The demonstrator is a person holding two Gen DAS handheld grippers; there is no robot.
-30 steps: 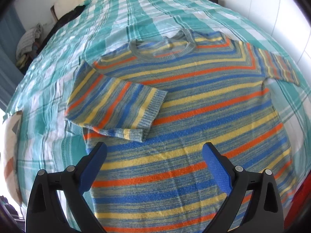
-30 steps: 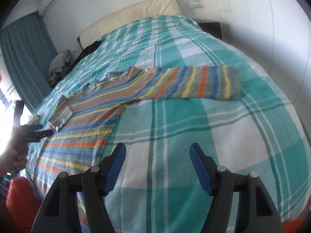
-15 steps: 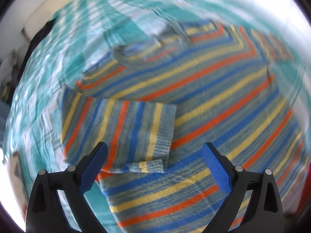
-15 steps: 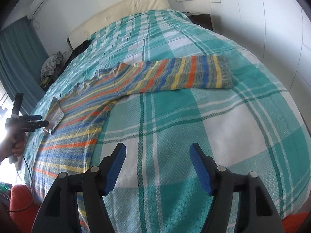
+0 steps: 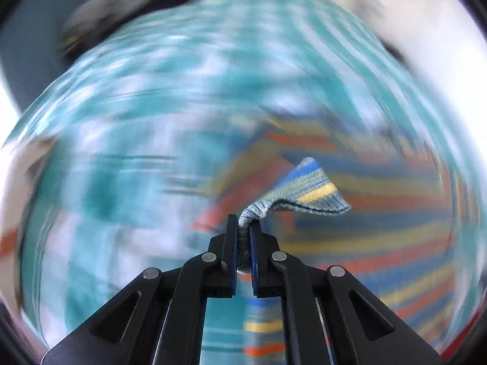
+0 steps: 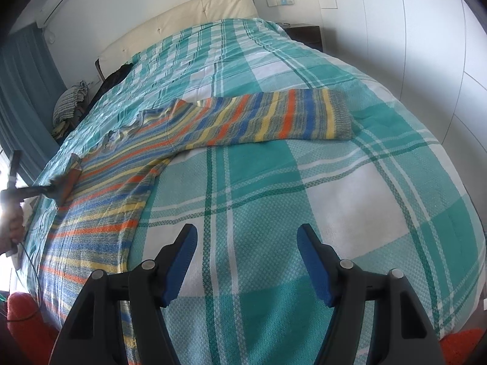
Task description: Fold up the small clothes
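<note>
Knit cuff (image 5: pixel 243 237) pinched between pressed-together jaws of left tool (image 5: pixel 242 228), just closed from wide spread; sleeve end now lifting clear of striped sweater (image 6: pixel 100 213), meaning sleeve fold probably being redone. Right tool (image 6: pixel 246 261) hovering spread, gripping nothing, over checked bedspread (image 6: pixel 350 206). Other sleeve (image 6: pixel 268 118) lying outstretched, flat. Plenty of bare bed beyond; mattress edge close below right tool.

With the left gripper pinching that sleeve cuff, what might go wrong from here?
The left gripper is shut on only a thin bunch of the cuff, so it may slip out. Pulling could drag the sweater askew. The right gripper is open over bare bedspread, anchoring nothing.
</note>
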